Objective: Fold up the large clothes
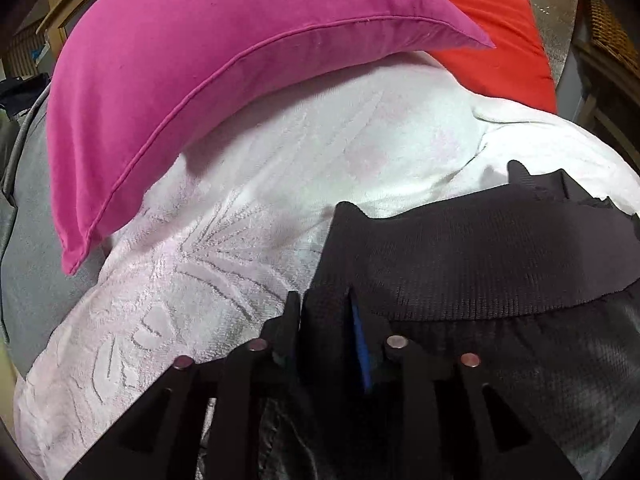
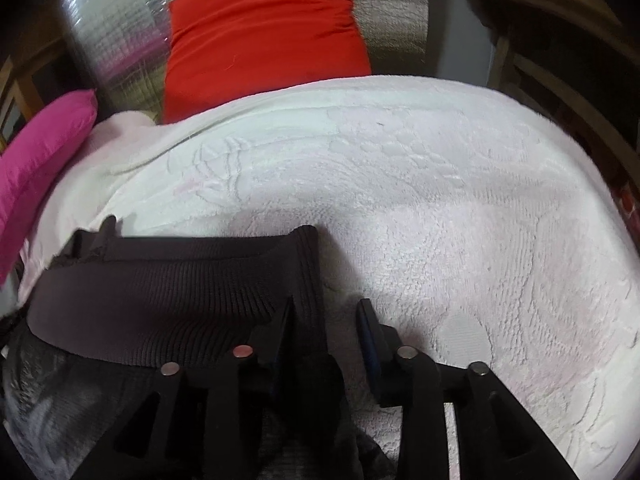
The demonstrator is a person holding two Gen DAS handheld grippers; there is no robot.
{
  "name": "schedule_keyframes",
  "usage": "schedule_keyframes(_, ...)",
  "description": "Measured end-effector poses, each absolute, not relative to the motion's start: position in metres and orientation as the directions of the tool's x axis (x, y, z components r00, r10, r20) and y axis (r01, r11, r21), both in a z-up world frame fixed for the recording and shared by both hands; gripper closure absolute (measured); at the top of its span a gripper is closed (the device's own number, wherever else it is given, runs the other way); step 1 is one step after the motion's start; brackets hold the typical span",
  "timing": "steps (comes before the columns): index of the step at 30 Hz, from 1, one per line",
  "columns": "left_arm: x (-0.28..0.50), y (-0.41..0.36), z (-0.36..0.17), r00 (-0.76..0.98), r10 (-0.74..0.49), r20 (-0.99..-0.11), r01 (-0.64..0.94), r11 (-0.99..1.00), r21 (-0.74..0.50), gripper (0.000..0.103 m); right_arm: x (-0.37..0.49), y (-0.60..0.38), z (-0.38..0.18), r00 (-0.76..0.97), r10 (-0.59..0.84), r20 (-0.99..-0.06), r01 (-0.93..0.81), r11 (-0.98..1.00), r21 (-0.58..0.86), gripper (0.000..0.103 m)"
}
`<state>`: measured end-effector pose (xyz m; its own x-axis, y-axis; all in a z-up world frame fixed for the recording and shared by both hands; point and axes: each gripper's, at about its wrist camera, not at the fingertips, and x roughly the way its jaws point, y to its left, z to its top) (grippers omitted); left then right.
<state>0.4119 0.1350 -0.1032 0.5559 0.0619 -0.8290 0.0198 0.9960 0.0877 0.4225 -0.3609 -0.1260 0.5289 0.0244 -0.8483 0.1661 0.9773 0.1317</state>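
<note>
A dark garment with a wide ribbed black waistband (image 1: 480,256) lies on a white textured blanket (image 1: 248,216). My left gripper (image 1: 324,312) is shut on the waistband's left corner, with the cloth between the fingers. In the right wrist view the same waistband (image 2: 168,292) stretches to the left. My right gripper (image 2: 326,312) holds its right corner: the cloth lies against the left finger (image 2: 280,320), while the right finger (image 2: 370,332) stands a little apart from it.
A pink cushion (image 1: 192,80) lies on the blanket (image 2: 440,200) at the back left, also seen in the right wrist view (image 2: 44,148). A red cushion (image 2: 264,36) leans on a silver foil backing (image 2: 116,28). Wooden furniture (image 1: 608,52) stands to the right.
</note>
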Motion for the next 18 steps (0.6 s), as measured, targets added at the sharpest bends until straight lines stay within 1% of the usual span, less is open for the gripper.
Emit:
schedule_keyframes(1, 0.413, 0.136, -0.103, 0.553, 0.071, -0.83, 0.01, 0.996, 0.092, 0.056, 0.42, -0.364, -0.123, 0.518, 0.022, -0.855, 0.194, 0.971, 0.142, 0.049)
schedule_keyframes(2, 0.414, 0.141, -0.102, 0.547, 0.076, -0.834, -0.012, 0.996, 0.084, 0.051, 0.417, -0.366, -0.119, 0.51, 0.008, -0.86, 0.221, 0.965, 0.139, 0.033)
schedule_keyframes(3, 0.414, 0.147, -0.097, 0.541, 0.063, -0.839, -0.031, 0.998, 0.054, 0.046, 0.412, -0.368, -0.113, 0.514, -0.003, -0.858, 0.238, 0.961, 0.139, 0.027)
schedule_keyframes(5, 0.405, 0.153, -0.082, 0.574, 0.03, -0.818, -0.044, 0.999, 0.006, 0.046, 0.401, -0.366, -0.094, 0.553, -0.022, -0.833, 0.229, 0.965, 0.126, 0.027)
schedule_keyframes(7, 0.388, 0.151, -0.062, 0.627, 0.039, -0.778, -0.044, 0.999, 0.015, 0.047, 0.389, -0.354, -0.075, 0.594, -0.04, -0.803, 0.182, 0.98, 0.086, 0.026)
schedule_keyframes(8, 0.378, 0.148, -0.052, 0.652, 0.042, -0.757, -0.035, 0.999, 0.026, 0.047, 0.383, -0.348, -0.07, 0.603, -0.023, -0.797, 0.151, 0.985, 0.085, 0.023)
schedule_keyframes(10, 0.361, 0.141, -0.039, 0.681, 0.026, -0.732, -0.002, 0.999, 0.034, 0.046, 0.368, -0.335, -0.065, 0.607, 0.01, -0.795, 0.093, 0.992, 0.083, 0.023)
schedule_keyframes(12, 0.332, 0.127, -0.027, 0.708, -0.03, -0.706, 0.07, 0.997, 0.028, 0.046, 0.347, -0.323, -0.063, 0.619, 0.04, -0.784, 0.045, 0.995, 0.086, 0.023)
schedule_keyframes(15, 0.298, 0.103, -0.022, 0.72, -0.065, -0.691, 0.147, 0.987, 0.06, 0.046, 0.318, -0.3, -0.061, 0.64, 0.029, -0.768, -0.006, 0.999, 0.033, 0.023)
schedule_keyframes(17, 0.275, 0.08, -0.028, 0.703, -0.1, -0.704, 0.206, 0.976, 0.067, 0.045, 0.303, -0.28, -0.063, 0.642, 0.038, -0.766, -0.066, 0.998, -0.006, 0.023)
schedule_keyframes(18, 0.27, 0.072, -0.031, 0.699, -0.11, -0.707, 0.222, 0.973, 0.069, 0.045, 0.296, -0.266, -0.066, 0.648, 0.013, -0.762, -0.098, 0.993, -0.066, 0.023)
